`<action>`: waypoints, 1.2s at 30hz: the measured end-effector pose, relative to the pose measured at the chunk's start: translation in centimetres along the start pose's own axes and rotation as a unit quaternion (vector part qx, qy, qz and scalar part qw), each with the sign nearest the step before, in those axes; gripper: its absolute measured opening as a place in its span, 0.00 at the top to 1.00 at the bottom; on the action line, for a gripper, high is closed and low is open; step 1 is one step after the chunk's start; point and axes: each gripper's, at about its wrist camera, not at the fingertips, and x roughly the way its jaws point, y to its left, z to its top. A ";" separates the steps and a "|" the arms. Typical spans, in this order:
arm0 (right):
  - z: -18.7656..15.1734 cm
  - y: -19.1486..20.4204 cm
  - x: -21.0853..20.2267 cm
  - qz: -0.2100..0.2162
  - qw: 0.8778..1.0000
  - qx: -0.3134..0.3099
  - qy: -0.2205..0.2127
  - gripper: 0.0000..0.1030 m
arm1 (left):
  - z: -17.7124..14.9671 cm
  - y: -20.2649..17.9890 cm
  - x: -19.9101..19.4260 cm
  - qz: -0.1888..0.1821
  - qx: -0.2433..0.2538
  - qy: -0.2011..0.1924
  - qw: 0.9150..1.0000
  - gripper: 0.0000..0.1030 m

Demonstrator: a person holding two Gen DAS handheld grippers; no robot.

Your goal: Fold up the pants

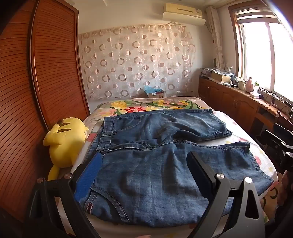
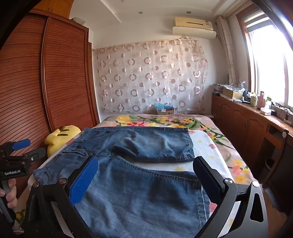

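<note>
- On the bed with the floral cover (image 1: 243, 144) lies one pair of blue denim pants (image 1: 152, 164), spread flat, waistband toward the left edge and the two short legs reaching toward the right, a strip of cover showing between them.
- One yellow plush toy with brown stripes (image 1: 64, 141) sits at the bed's left edge, wedged between the mattress and the slatted wooden wardrobe (image 1: 36, 82), just beside the waistband.
- At the head of the bed stands one cardboard box with blue material in it (image 1: 154, 92), before a sheer curtain with ring pattern (image 1: 135, 60); one cream air conditioner (image 1: 183, 12) hangs above.
- A wooden cabinet counter (image 2: 243, 117) crowded with small items runs under the window on the right.
- Nothing lies on the denim itself.
- Left gripper (image 1: 144, 164): fingers wide apart, hovering over the near leg by the waistband, holding nothing.
- Right gripper (image 2: 146, 168): fingers likewise wide apart above the near leg's hem end, holding nothing; whether either touches the cloth I cannot tell.
</note>
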 end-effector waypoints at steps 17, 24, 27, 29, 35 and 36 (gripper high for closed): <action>-0.1 0.0 0.1 -0.003 1.000 0.004 0.004 0.00 | 0.0 0.0 -0.1 0.000 -0.001 -0.006 1.000 0.08; -0.1 -0.2 0.0 -0.006 1.000 0.002 0.004 0.00 | 0.4 0.6 -0.8 0.000 -0.002 -0.009 1.000 0.08; -0.2 -0.2 -0.1 -0.006 1.000 0.001 0.004 0.00 | 0.4 0.6 -0.8 0.000 -0.002 -0.009 1.000 0.08; -0.1 -0.4 0.0 -0.006 1.000 0.003 0.006 0.00 | 0.4 0.6 -0.9 0.001 -0.003 -0.009 1.000 0.08; -0.1 -0.6 0.1 -0.009 1.000 0.008 0.009 0.00 | 0.6 0.7 -1.2 0.000 -0.002 -0.008 1.000 0.08; -0.1 -0.5 0.1 -0.009 1.000 0.008 0.009 0.00 | 0.5 0.6 -1.1 0.001 -0.002 -0.009 1.000 0.08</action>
